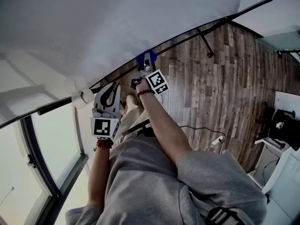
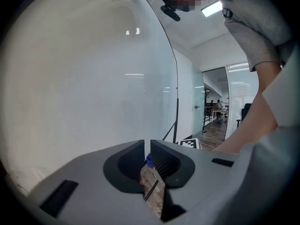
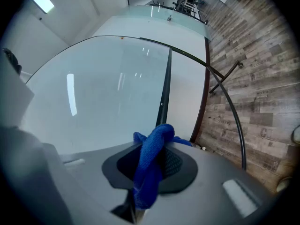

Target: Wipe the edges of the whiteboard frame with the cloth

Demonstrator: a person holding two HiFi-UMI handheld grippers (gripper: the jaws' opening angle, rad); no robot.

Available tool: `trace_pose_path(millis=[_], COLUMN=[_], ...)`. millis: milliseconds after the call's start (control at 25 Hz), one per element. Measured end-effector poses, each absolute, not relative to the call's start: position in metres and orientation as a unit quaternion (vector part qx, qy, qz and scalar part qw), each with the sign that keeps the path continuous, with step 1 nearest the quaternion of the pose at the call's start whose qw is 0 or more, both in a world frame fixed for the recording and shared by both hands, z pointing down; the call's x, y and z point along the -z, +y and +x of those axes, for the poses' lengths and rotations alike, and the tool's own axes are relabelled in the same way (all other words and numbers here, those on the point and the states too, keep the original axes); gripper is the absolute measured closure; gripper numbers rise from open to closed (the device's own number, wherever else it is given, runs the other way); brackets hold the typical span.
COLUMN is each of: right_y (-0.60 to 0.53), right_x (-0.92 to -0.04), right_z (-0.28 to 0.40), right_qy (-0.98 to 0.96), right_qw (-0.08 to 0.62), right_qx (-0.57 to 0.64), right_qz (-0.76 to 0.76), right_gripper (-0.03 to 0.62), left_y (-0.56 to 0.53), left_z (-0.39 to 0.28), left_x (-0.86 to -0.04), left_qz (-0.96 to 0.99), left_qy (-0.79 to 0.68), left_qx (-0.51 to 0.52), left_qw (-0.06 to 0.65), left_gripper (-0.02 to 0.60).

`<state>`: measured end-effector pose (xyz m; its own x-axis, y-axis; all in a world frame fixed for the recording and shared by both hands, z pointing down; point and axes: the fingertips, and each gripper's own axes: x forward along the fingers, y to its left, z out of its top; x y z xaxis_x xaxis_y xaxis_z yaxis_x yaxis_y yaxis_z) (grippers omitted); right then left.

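Note:
A large whiteboard (image 1: 93,27) fills the top of the head view, its dark frame edge (image 1: 187,34) curving across the wooden floor. My right gripper (image 1: 146,62) is shut on a blue cloth (image 1: 142,58), which meets the frame's lower edge. In the right gripper view the blue cloth (image 3: 151,165) bunches between the jaws of the right gripper (image 3: 152,161), with the dark frame bar (image 3: 164,93) just ahead. My left gripper (image 1: 111,92) hangs lower left, away from the board; the left gripper (image 2: 147,159) has its jaws closed with only a thin slit and nothing in them.
A whiteboard stand foot (image 1: 206,43) reaches onto the wood floor (image 1: 225,78). A window frame (image 1: 33,158) is at the lower left, a cable and plug (image 1: 216,139) lie on the floor, and a desk with a dark chair (image 1: 283,130) stands at the right.

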<state>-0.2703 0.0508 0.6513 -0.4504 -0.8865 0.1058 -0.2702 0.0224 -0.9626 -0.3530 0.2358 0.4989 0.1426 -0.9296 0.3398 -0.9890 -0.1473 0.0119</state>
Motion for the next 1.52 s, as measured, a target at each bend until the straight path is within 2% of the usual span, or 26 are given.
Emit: trace_pose_path(millis=[680,1040,1520], right_y=[0.085,0.101,0.120], right_x=[-0.649,-0.649,-0.648], right_z=[-0.295,-0.311,-0.329], right_qy=[0.657,0.659,0.660], right_qw=[0.298,0.305,0.303], right_qx=[0.545,0.549,0.557], right_qz=[-0.428,-0.414,-0.403], right_gripper=[0.534,0.534,0.534], left_y=[0.255,0.265,0.266], left_z=[-0.378,-0.381,-0.381], left_x=[-0.489,-0.499,-0.492], left_qz=[0.758,0.768,0.776], left_qy=[-0.635,-0.617,-0.610], left_qx=[-0.118,-0.138,-0.113], left_qw=[0.092,0.101,0.112], left_gripper=[0.535,0.535,0.535])
